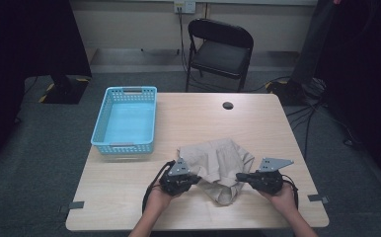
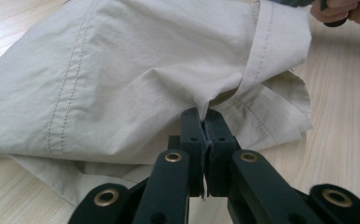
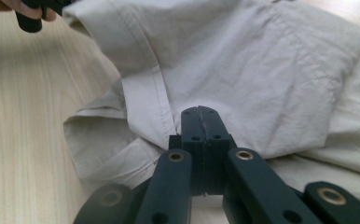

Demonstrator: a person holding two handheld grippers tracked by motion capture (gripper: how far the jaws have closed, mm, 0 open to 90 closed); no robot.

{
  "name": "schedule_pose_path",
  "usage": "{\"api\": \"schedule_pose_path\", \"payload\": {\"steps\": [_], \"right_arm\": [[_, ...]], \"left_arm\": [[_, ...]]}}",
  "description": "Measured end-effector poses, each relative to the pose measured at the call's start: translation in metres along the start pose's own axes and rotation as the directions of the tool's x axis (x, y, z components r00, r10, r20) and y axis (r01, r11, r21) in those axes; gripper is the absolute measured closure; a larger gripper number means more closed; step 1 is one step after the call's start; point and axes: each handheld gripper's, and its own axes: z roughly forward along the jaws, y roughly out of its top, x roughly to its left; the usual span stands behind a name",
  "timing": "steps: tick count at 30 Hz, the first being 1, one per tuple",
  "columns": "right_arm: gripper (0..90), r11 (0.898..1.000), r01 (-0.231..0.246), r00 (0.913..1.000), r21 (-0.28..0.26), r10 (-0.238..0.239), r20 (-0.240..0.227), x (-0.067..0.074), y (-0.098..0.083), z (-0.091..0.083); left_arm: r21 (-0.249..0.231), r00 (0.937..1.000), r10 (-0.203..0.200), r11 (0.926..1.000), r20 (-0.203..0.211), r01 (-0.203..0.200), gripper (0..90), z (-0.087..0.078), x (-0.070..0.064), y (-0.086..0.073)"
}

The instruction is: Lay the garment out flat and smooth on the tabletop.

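High view gives us the whole tabletop (image 1: 129, 192): one beige garment (image 1: 218, 163) lies crumpled near the person's edge, between two hands, each with a gripper. The left gripper (image 1: 197, 178) pinches the garment's left side, the right gripper (image 1: 239, 176) its right side, both low at the cloth. One light blue basket (image 1: 104, 143) stands at the far left of the tabletop, well apart from the garment, and one small dark round hole (image 1: 228, 105) sits near the far edge. Behind the tabletop, one black folding chair (image 1: 220, 49) on the floor.

Left gripper view goes close, and here is what the overhead shot cannot tell us: the jaws are clenched on a fold of the garment (image 2: 122, 70), a sliver of fabric caught between the two black pads, with stitched seams running down the cloth. The other hand (image 2: 350, 11) peeks in at the top right corner.

Right gripper view shows its own jaws pressed tight together with the garment (image 3: 262, 70) bunched at their tips, gripped at a hemmed edge, layers of fabric folded underneath. The other hand (image 3: 24, 7) appears at the top left.

Count: two grippers, one garment, one basket, one chair.
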Motion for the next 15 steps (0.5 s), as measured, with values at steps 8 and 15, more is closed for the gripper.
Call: {"api": "schedule_pose_path", "payload": {"steps": [8,15], "right_arm": [[90.0,0.999,-0.025,0.9995,-0.041,0.024,-0.022,-0.004,0.011,-0.009],[90.0,0.998,-0.036,0.9991,-0.06,0.034,-0.023,-0.005,0.021,-0.013]], "left_arm": [[-0.004,0.9994,-0.023,0.9997,0.025,0.023,89.2,-0.003,0.002,0.006],[-0.006,0.9992,-0.022,0.9997,0.034,0.022,89.5,-0.006,0.002,0.015]]}}
